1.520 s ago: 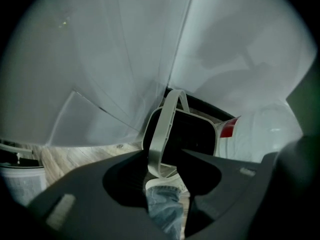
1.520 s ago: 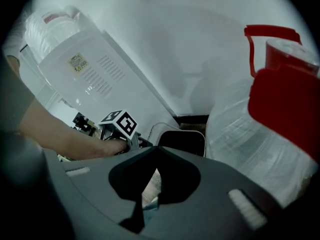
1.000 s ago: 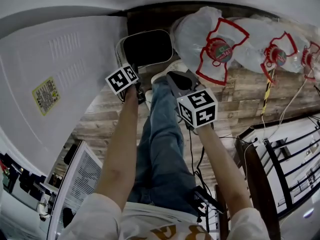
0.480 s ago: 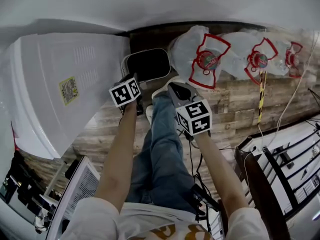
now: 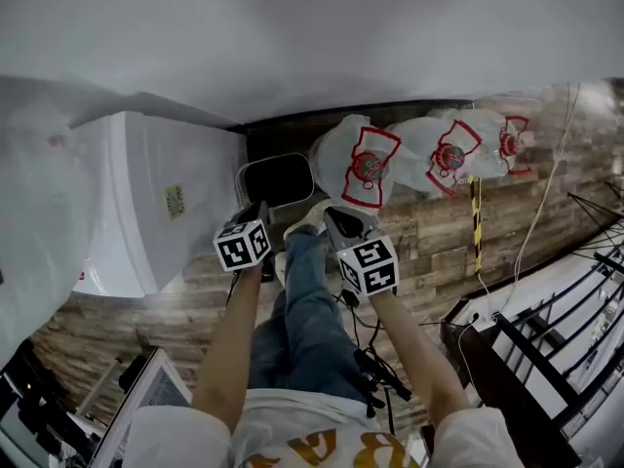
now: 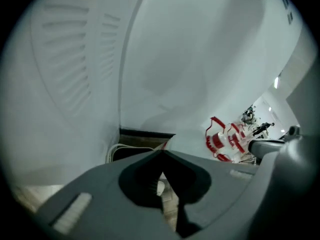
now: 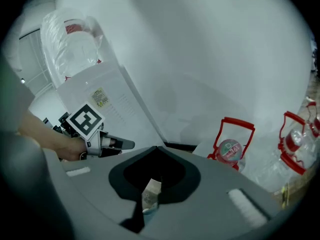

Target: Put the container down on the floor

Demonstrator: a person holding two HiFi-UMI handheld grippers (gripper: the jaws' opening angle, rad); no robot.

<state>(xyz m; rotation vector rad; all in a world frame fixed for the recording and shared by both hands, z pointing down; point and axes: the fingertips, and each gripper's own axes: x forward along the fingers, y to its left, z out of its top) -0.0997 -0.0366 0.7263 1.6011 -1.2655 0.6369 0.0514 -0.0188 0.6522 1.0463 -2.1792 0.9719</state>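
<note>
Below, the smooth grey left gripper (image 6: pixel 162 156) and right gripper (image 7: pixel 157 149) are both closed and empty; a rounded-rectangular, pale-rimmed container (image 5: pixel 278 181) stands on the wood-plank floor (image 5: pixel 429 247).

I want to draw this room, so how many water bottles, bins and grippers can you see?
Water bottles: 3
Bin: 1
Grippers: 2, the left gripper and the right gripper
Total: 6
</note>
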